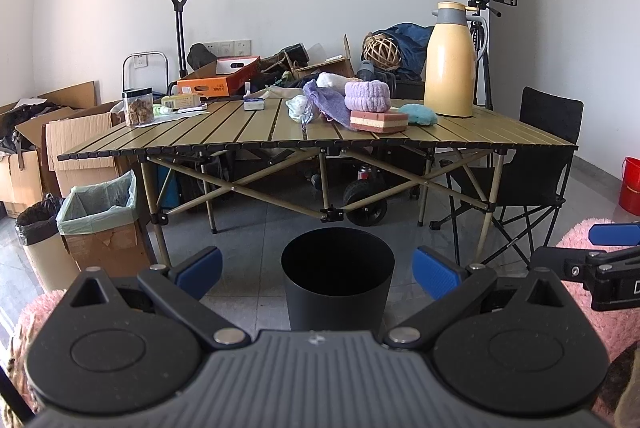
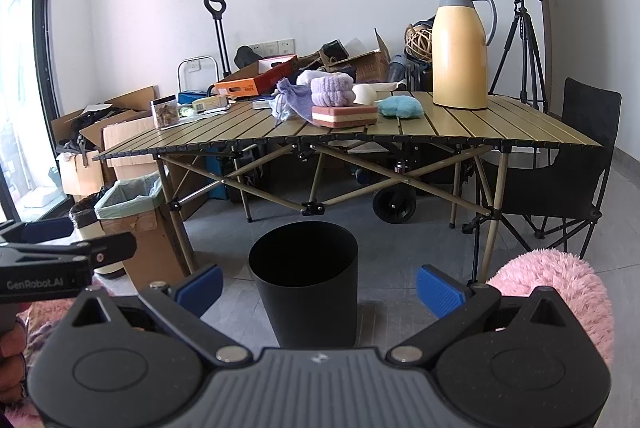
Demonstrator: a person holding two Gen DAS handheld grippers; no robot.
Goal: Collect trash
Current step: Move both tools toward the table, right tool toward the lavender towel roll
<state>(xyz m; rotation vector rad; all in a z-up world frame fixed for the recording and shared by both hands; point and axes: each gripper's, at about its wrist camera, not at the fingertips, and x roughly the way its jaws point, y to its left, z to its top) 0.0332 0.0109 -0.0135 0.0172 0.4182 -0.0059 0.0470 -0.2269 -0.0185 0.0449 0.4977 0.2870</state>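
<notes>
A black round bin [image 1: 338, 278] [image 2: 304, 280] stands open on the grey floor in front of a folding slat table [image 1: 248, 132] [image 2: 460, 126]. On the table lie a crumpled white wrapper [image 1: 297, 107], a purple cloth [image 1: 329, 102] [image 2: 294, 96], a lilac rolled towel [image 1: 367, 95] [image 2: 332, 91], a pink layered sponge [image 1: 379, 120] [image 2: 345, 115] and a teal cloth [image 1: 418, 114] [image 2: 400, 107]. My left gripper [image 1: 318, 274] is open and holds nothing, short of the bin. My right gripper [image 2: 319, 286] is open too, framing the bin, and nothing is in it.
A yellow thermos jug [image 1: 450, 62] [image 2: 460, 48] stands at the table's right, a snack jar [image 1: 138, 107] at its left. A lined cardboard box [image 1: 102, 220] and a small bin [image 1: 38, 232] sit left on the floor. A black folding chair [image 1: 536, 164] and a tripod [image 2: 524, 40] stand right.
</notes>
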